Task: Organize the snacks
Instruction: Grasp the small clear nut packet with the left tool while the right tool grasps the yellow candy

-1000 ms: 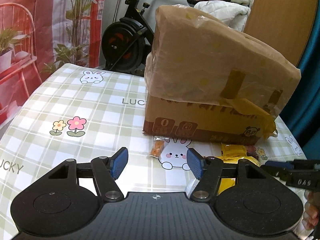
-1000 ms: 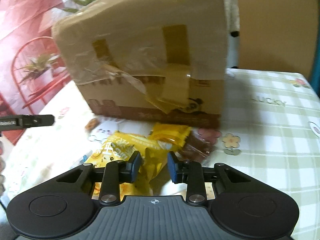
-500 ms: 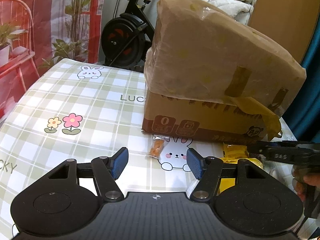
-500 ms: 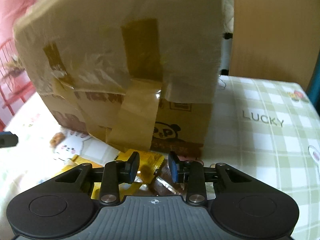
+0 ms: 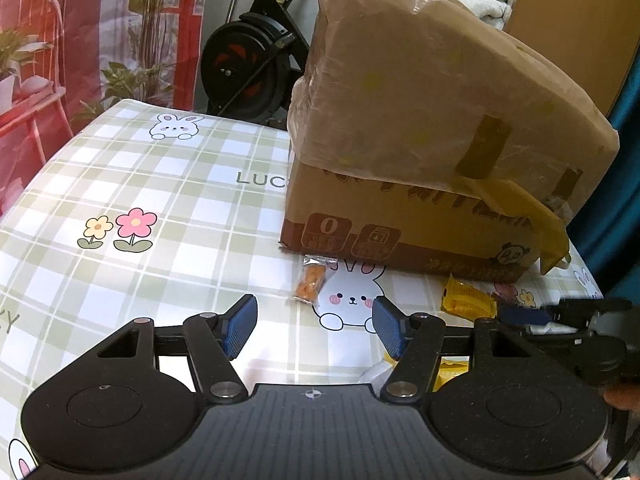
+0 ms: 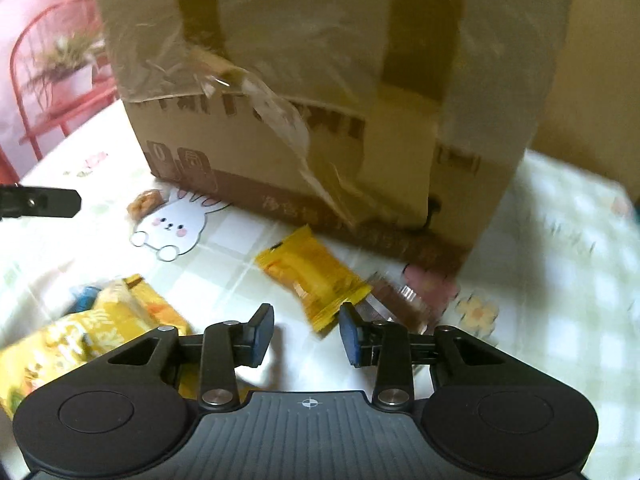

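Note:
A taped cardboard box [image 5: 432, 152] stands on the checked tablecloth, also in the right wrist view [image 6: 320, 112]. A small clear packet of orange snacks [image 5: 310, 285] lies before its left corner and shows in the right wrist view [image 6: 144, 202]. A yellow snack packet [image 6: 316, 276] lies in front of the box, with a brown packet [image 6: 400, 304] beside it and a large yellow bag [image 6: 80, 336] at lower left. My left gripper [image 5: 314, 330] is open and empty above the cloth. My right gripper [image 6: 306, 334] is open and empty just short of the yellow packet.
An exercise bike [image 5: 248, 64] and a red chair [image 5: 36, 80] stand beyond the table's far edge. A wooden panel [image 5: 576, 20] is at the back right. The right gripper's tip [image 5: 560, 312] shows at the left wrist view's right side.
My right gripper has pulled back and swung left from the box, and its jaws have opened wider. The left gripper has risen slightly and stays open.

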The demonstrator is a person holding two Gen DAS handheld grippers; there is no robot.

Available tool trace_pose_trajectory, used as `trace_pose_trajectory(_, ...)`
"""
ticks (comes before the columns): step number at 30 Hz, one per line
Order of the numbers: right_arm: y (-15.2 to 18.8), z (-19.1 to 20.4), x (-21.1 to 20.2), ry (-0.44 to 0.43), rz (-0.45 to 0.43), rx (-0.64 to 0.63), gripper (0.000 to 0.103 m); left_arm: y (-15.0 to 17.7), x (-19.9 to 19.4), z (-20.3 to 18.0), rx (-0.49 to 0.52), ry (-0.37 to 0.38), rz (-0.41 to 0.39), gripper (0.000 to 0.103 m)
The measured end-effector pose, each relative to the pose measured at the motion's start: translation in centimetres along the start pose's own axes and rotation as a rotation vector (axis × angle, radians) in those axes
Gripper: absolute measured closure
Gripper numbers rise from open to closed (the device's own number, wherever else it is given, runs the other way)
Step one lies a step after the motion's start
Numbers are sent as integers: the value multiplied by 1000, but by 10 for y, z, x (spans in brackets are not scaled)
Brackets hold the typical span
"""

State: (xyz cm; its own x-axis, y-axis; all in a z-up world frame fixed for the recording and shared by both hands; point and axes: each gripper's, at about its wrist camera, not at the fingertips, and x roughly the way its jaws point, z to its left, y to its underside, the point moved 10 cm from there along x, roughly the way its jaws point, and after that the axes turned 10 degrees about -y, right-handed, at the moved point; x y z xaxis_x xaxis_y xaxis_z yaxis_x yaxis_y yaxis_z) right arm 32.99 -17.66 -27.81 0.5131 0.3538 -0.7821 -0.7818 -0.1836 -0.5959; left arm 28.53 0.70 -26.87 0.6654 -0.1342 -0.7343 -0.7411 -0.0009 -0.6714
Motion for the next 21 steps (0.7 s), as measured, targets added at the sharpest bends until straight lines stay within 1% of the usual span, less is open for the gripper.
trace_pose_trajectory(2, -6, 1, 1, 5, -10, -55, 54, 0, 0, 1, -3, 2, -1, 38)
trace_pose_trajectory(3, -9, 2, 2, 4, -17, -81, 53, 0, 0, 1, -5, 4, 0, 38)
trace_pose_trajectory(6, -14, 3, 12, -1, -13, -119, 52, 2, 4, 1, -5, 9, 10, 44)
trace_pose_trajectory(8, -16, 6, 20, -27, -9, -107, 52, 3, 8, 1, 3, 12, 15, 45)
trace_pose_trajectory(9, -15, 7, 23, -39, 2, -102, 54, 4, 10, 1, 8, 13, 19, 45)
trace_pose_trajectory(10, -15, 4, 24, -11, -5, -95, 54, 5, 12, 1, 13, 13, 24, 45)
trace_pose_trajectory(11, -14, 3, 25, -12, -3, -90, 56, 5, 15, 1, 19, 16, 30, 45)
trace_pose_trajectory(12, -13, 3, 25, -9, -9, -74, 61, 6, 17, 0, 26, 21, 35, 45)
trace_pose_trajectory(14, -10, 4, 21, -31, -15, -50, 70, 7, 22, -2, 48, 28, 41, 45)
trace_pose_trajectory(15, -8, 4, 18, -29, -18, -43, 72, 6, 24, -3, 60, 31, 44, 45)
trace_pose_trajectory(20, 1, 2, 8, -47, -46, 31, 73, -6, 43, -15, 151, 28, 31, 46)
trace_pose_trajectory(21, 2, 0, 5, -45, -57, 50, 73, -8, 49, -17, 163, 22, 32, 49)
